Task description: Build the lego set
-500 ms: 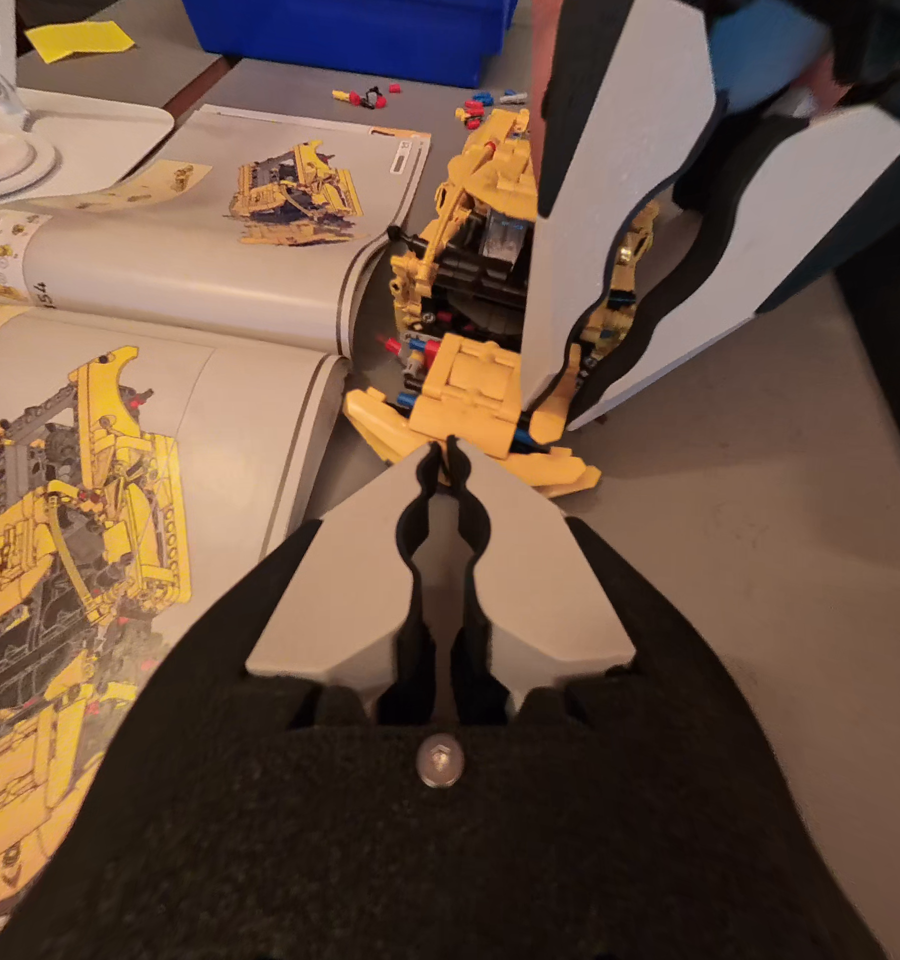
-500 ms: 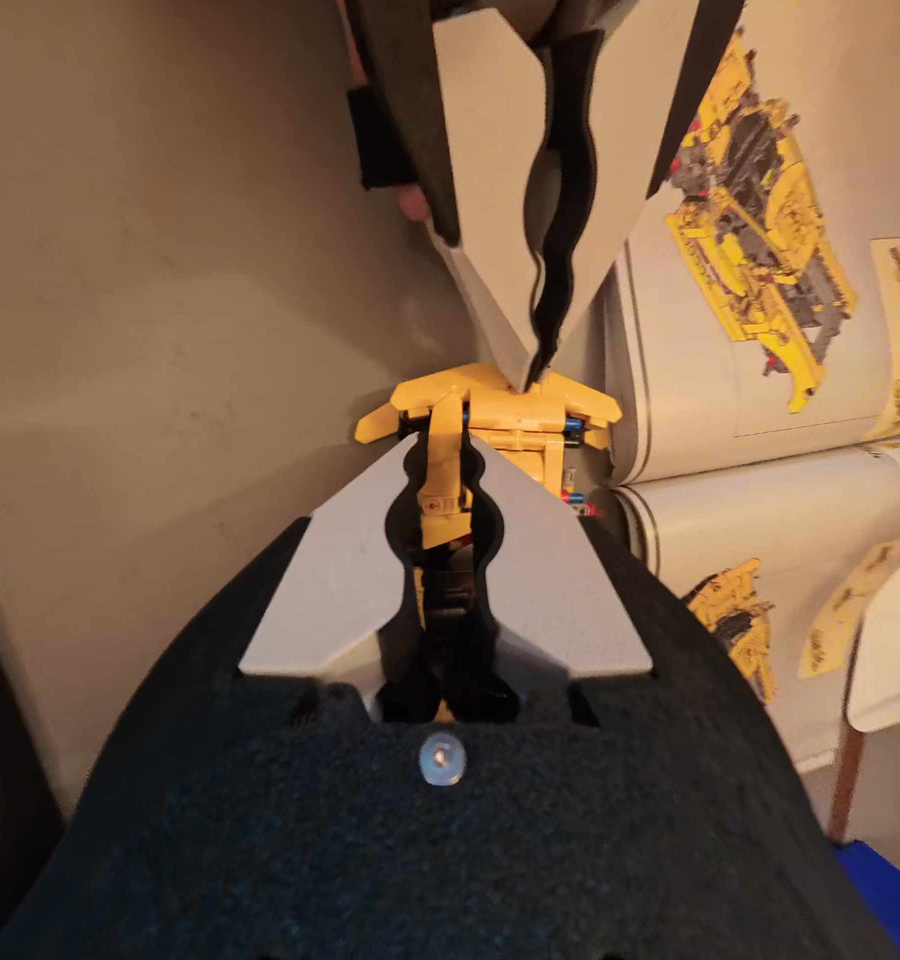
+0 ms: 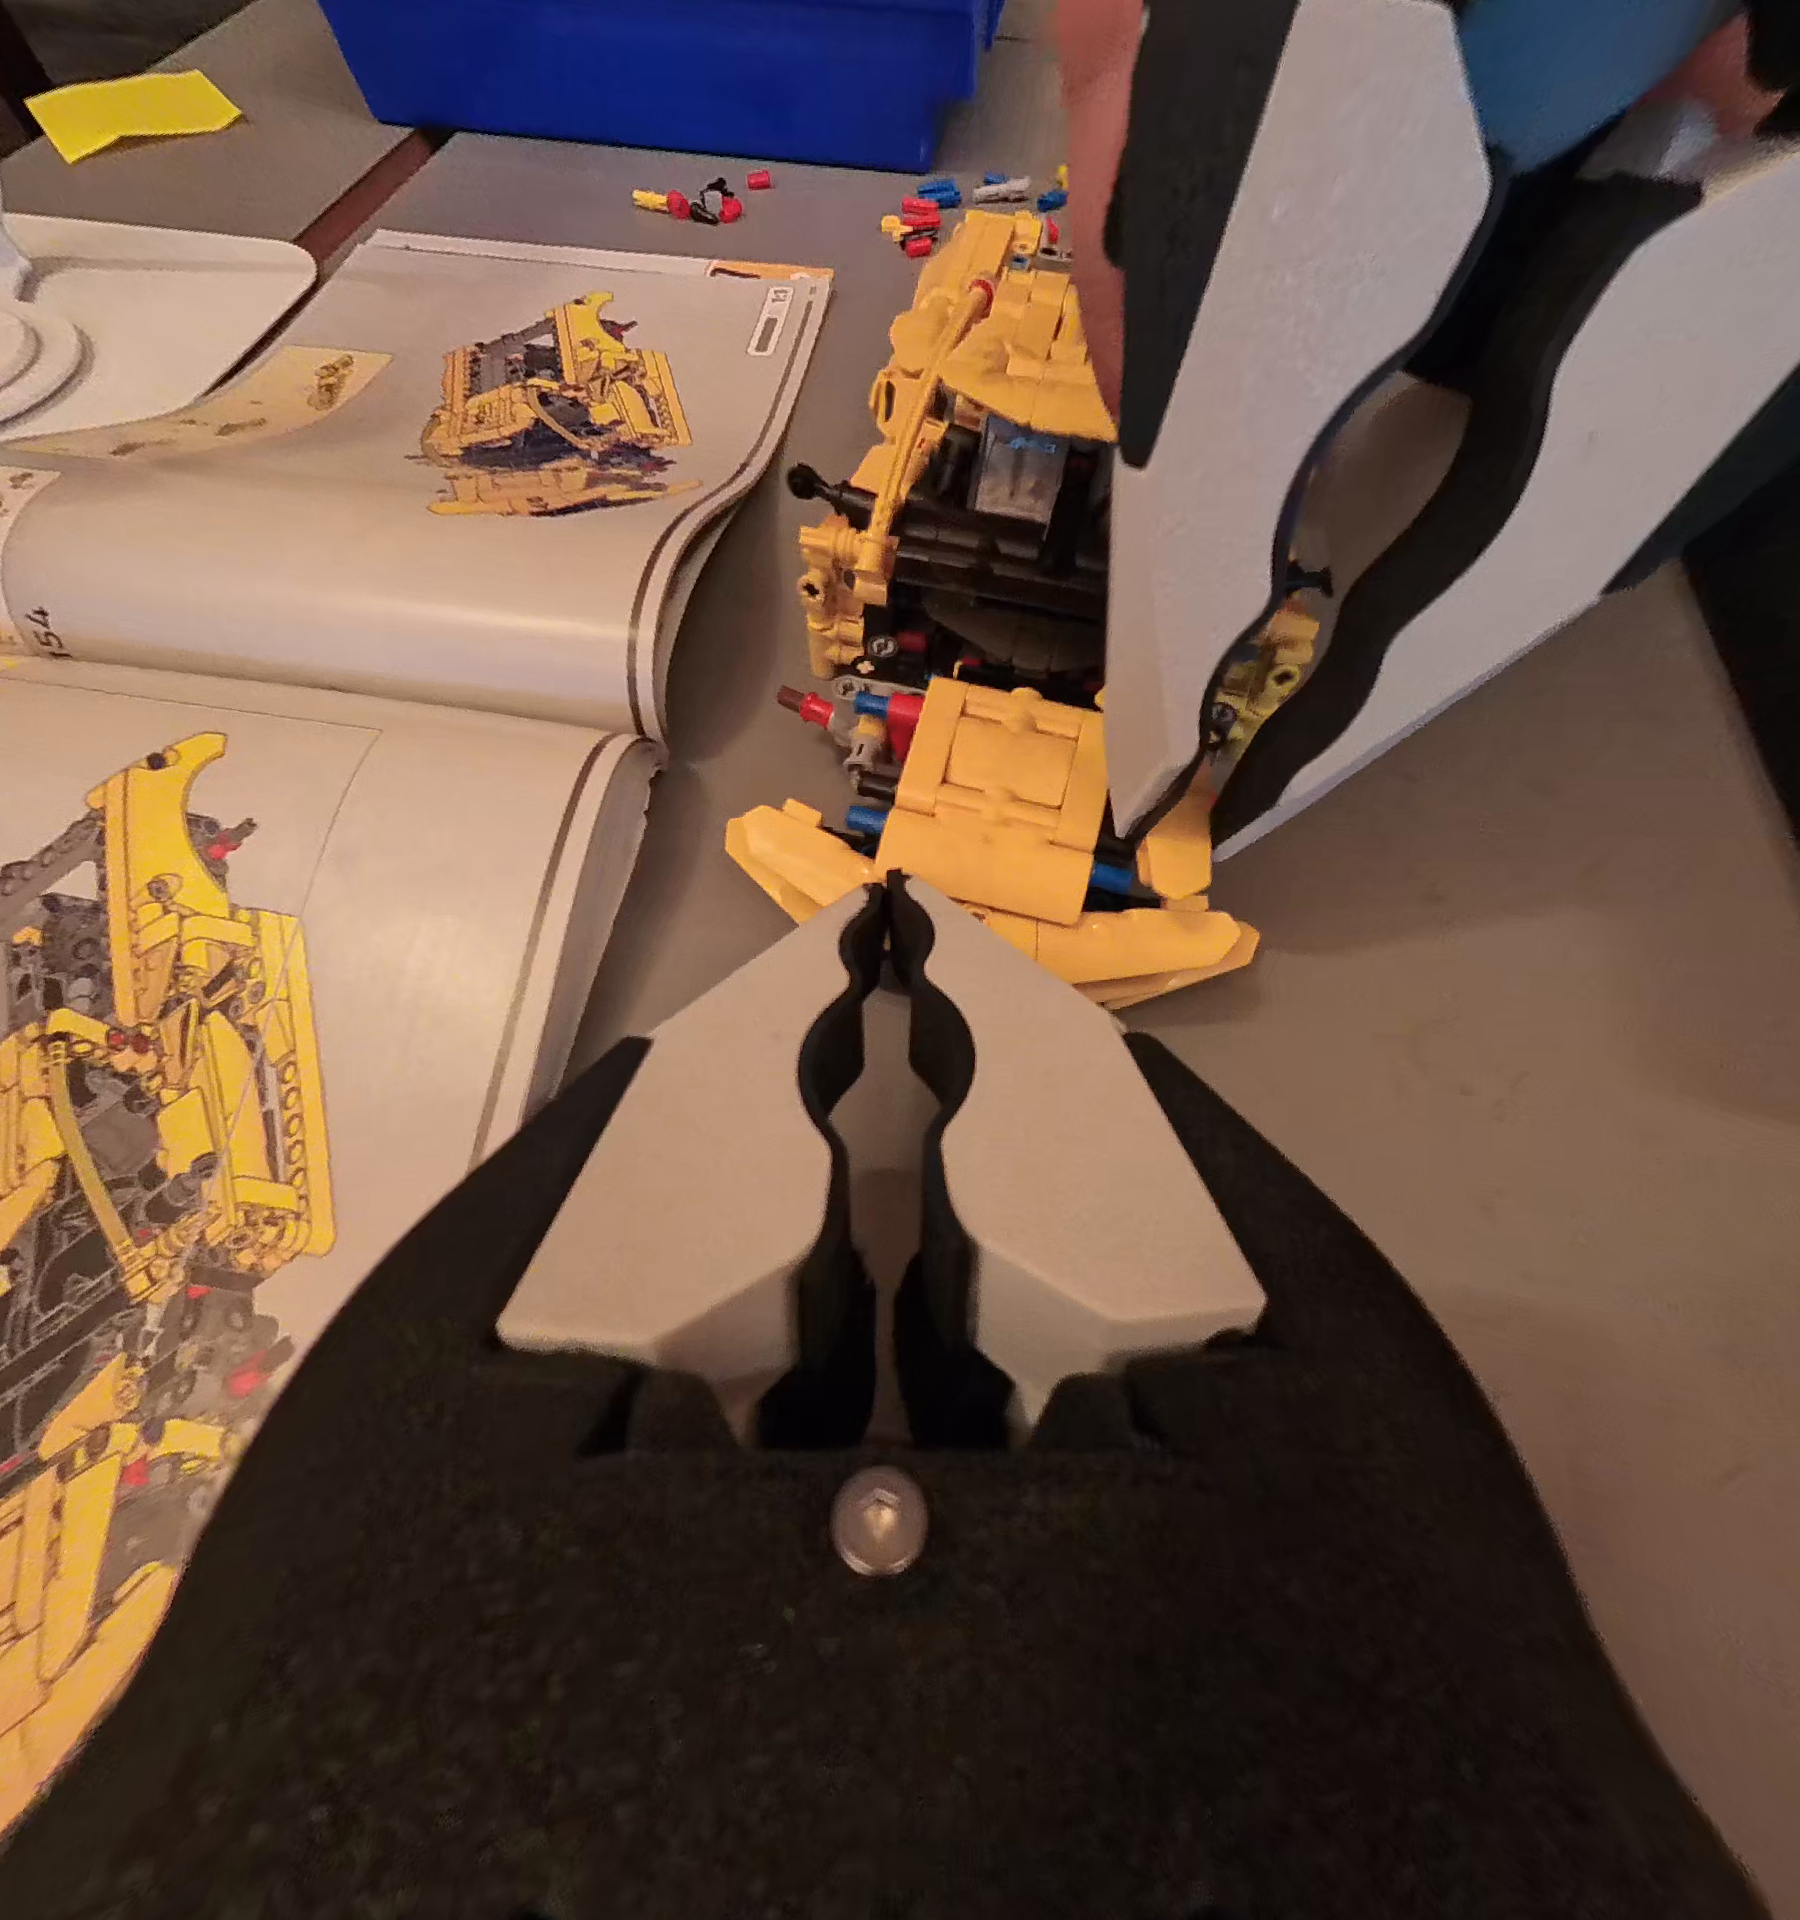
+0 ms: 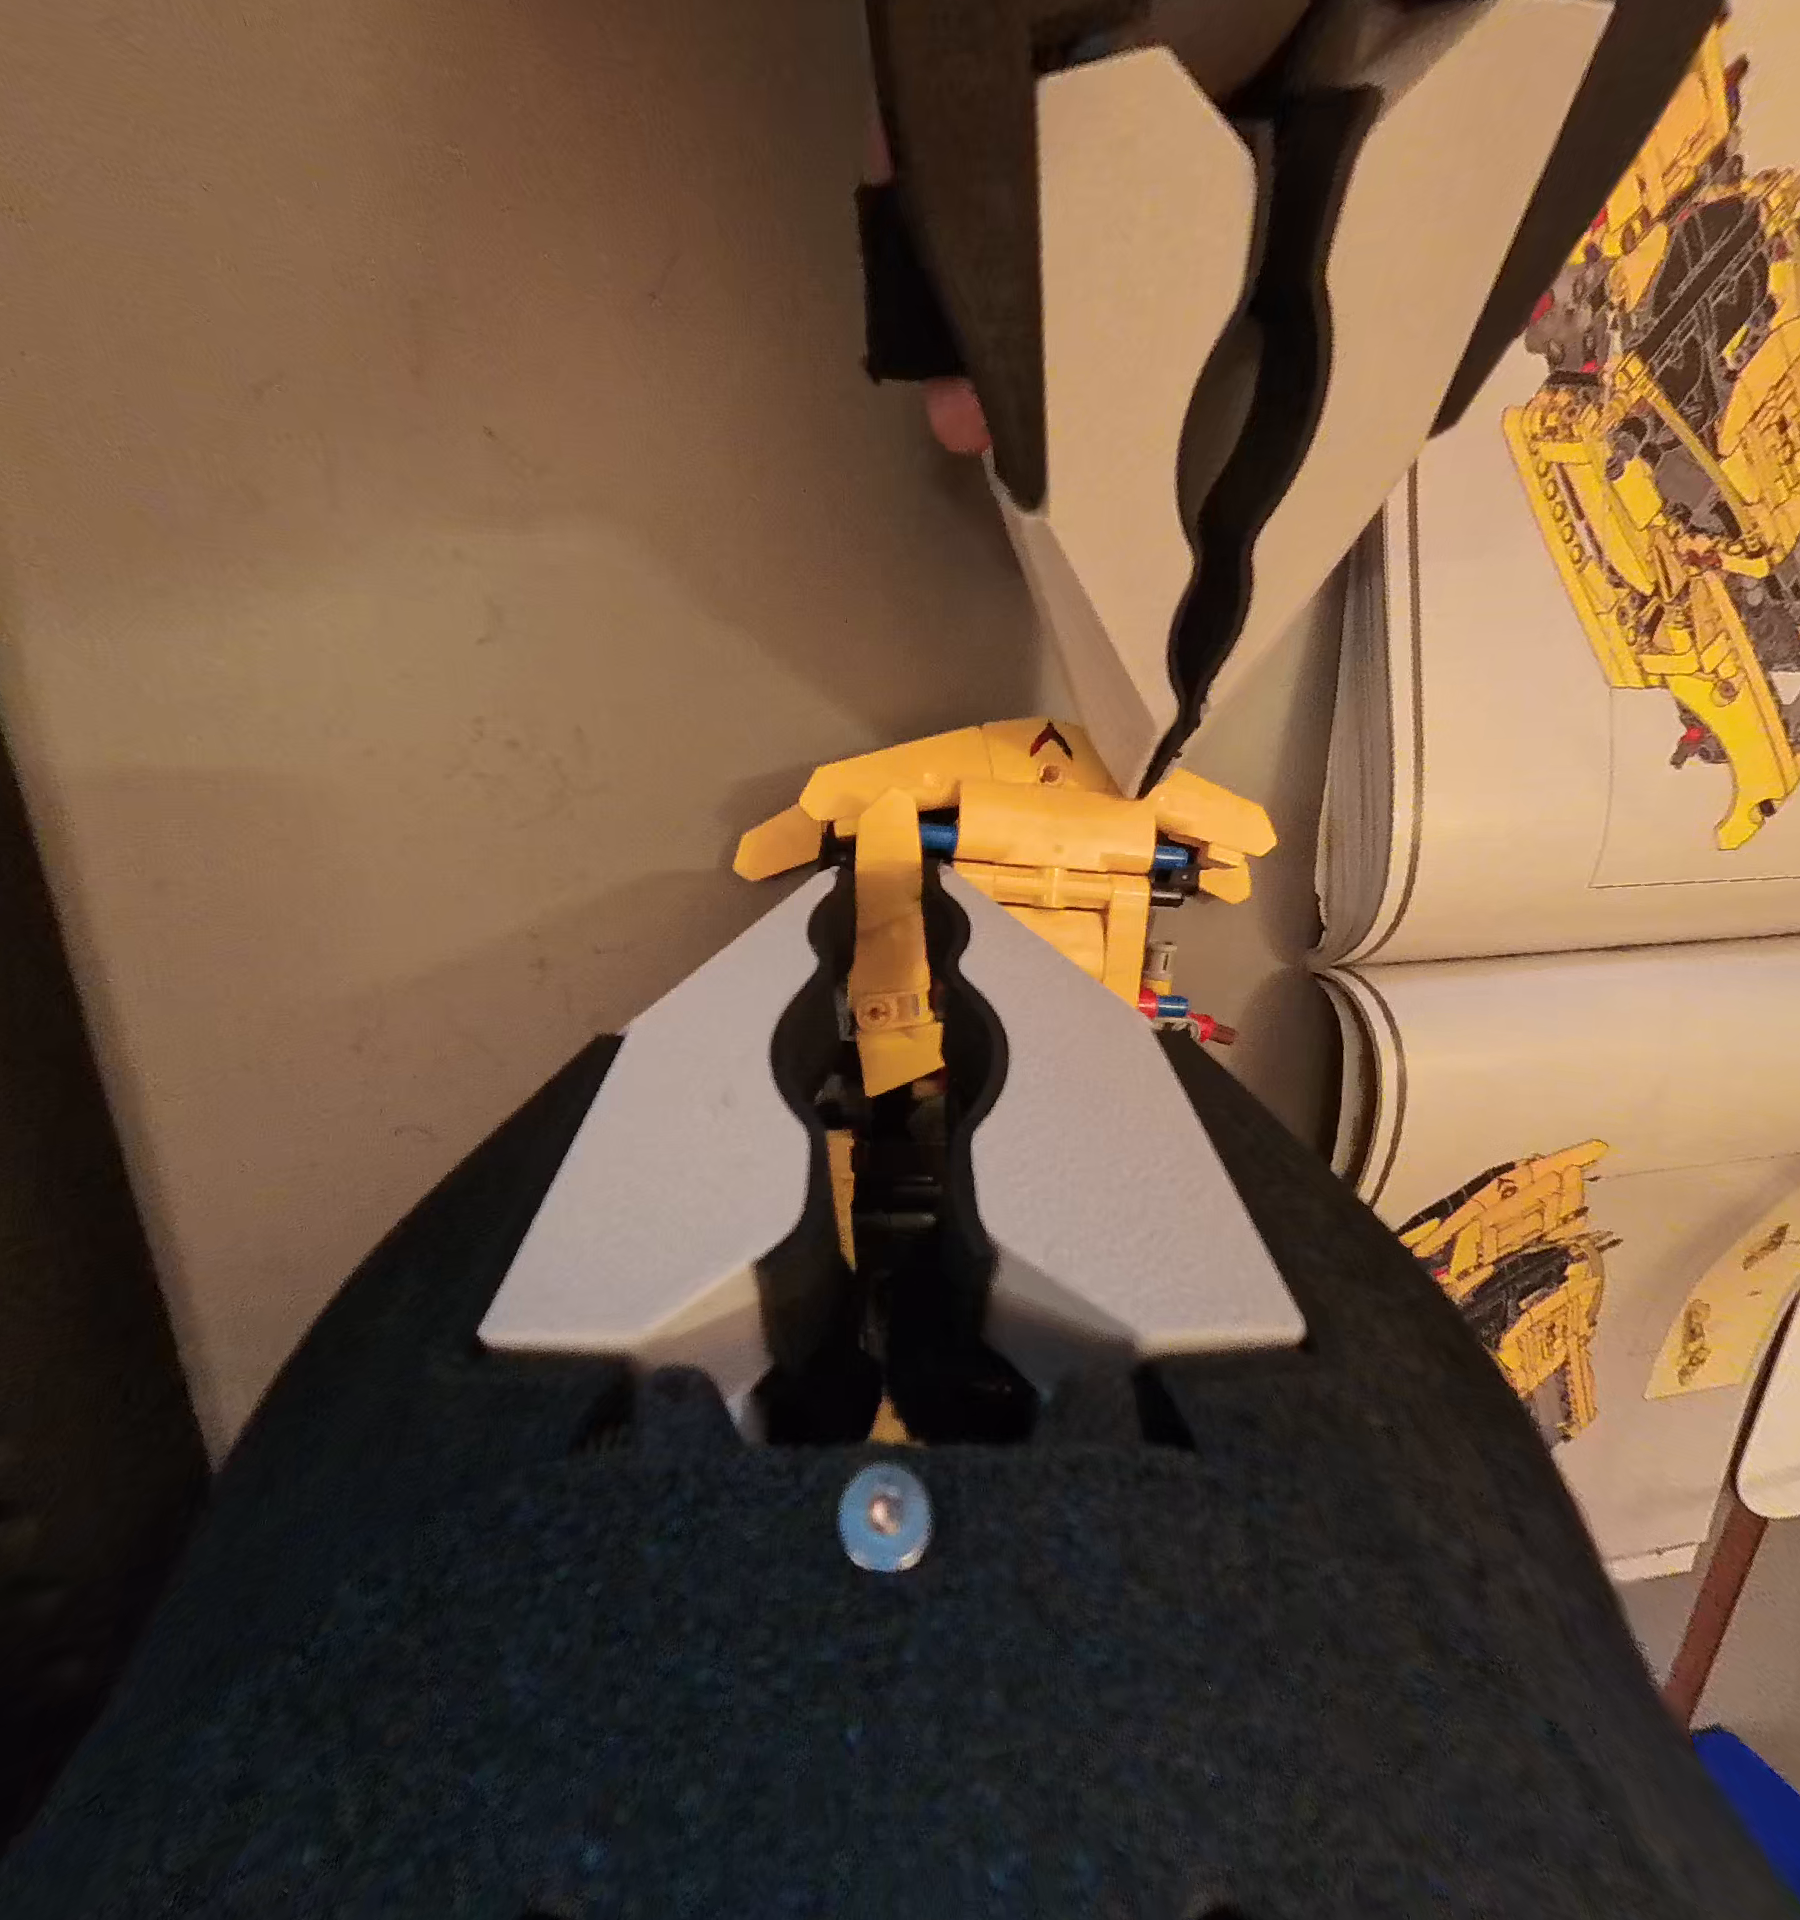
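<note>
Left wrist view: your left gripper (image 3: 888, 902) meets the yellow lego model (image 3: 989, 665) on the table (image 3: 1498, 1143), fingers together at its blade, beside the open instruction book (image 3: 304, 727).

Right wrist view: your right gripper (image 4: 888, 883) has its fingers clamped on the model's yellow side arm (image 4: 891, 977).

Left wrist cam sits right behind left claw (image 3: 888, 896), low over grey worktop (image 3: 1447, 1195), looking forward and slightly down at front blade of yellow-and-black brick bulldozer model (image 3: 989, 790), very close. Open instruction booklet with yellow machine drawings (image 3: 252, 831) on its left.

Right wrist cam rides behind right claw (image 4: 885, 883), steeper down-look, facing model (image 4: 1031, 831) from opposite end, also close.

Shared: model, booklet (image 4: 1602, 727), worktop (image 4: 408, 623); each cam catches other claw (image 3: 1176, 831) (image 4: 1150, 779) at top.
</note>
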Tool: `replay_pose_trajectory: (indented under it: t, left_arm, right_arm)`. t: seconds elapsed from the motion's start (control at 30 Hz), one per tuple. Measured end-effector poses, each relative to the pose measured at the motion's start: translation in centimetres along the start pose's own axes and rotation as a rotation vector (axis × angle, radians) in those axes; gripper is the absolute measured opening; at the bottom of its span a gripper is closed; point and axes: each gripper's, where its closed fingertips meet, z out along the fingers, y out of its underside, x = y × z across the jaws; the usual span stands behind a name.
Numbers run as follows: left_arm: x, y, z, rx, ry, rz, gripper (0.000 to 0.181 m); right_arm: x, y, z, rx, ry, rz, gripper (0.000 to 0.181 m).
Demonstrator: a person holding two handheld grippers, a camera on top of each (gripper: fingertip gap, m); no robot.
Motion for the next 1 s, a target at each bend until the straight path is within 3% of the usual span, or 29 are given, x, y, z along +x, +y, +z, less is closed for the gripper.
replay_pose_trajectory:
  t: [0.17,0.3,0.5,0.57,0.7,0.8,0.83,0.93,1.0]
  left_arm:
    - [0.4,-0.1,0.2,0.0,-0.002,0.01,0.0]
    - [0.5,-0.2,0.3,0.0,0.002,0.0,0.0]
    - [0.9,-0.1,0.2,-0.002,0.025,-0.007,0.0]
    - [0.9,-0.1,0.2,-0.003,0.032,-0.016,0.0]
    - [0.9,-0.1,0.2,-0.003,0.03,-0.013,0.0]
    - [1.0,-0.1,0.2,-0.002,0.032,-0.009,0.0]
    - [1.0,-0.1,0.2,-0.002,0.031,-0.008,0.0]
    - [1.1,-0.1,0.2,-0.002,0.036,-0.012,0.0]
    - [1.1,-0.1,0.2,-0.002,0.038,-0.014,0.0]
  right_arm:
    - [-0.6,0.0,0.2,-0.045,0.081,-0.13,0.011]
    - [-0.6,-0.1,0.1,-0.029,0.048,-0.042,0.012]
    - [-0.9,-1.5,-1.3,0.154,0.038,0.025,0.026]
    - [-0.1,-0.9,-1.6,0.164,0.035,0.068,0.039]
    - [0.1,-0.8,-0.3,0.206,-0.079,0.154,0.089]
    - [1.6,0.4,0.3,0.098,-0.034,0.211,0.078]
    - [2.0,0.1,0.2,0.126,-0.001,0.201,0.073]
    - [2.8,0.1,0.4,0.109,0.079,0.174,0.086]
    - [2.4,0.5,0.9,0.075,0.032,0.197,0.082]
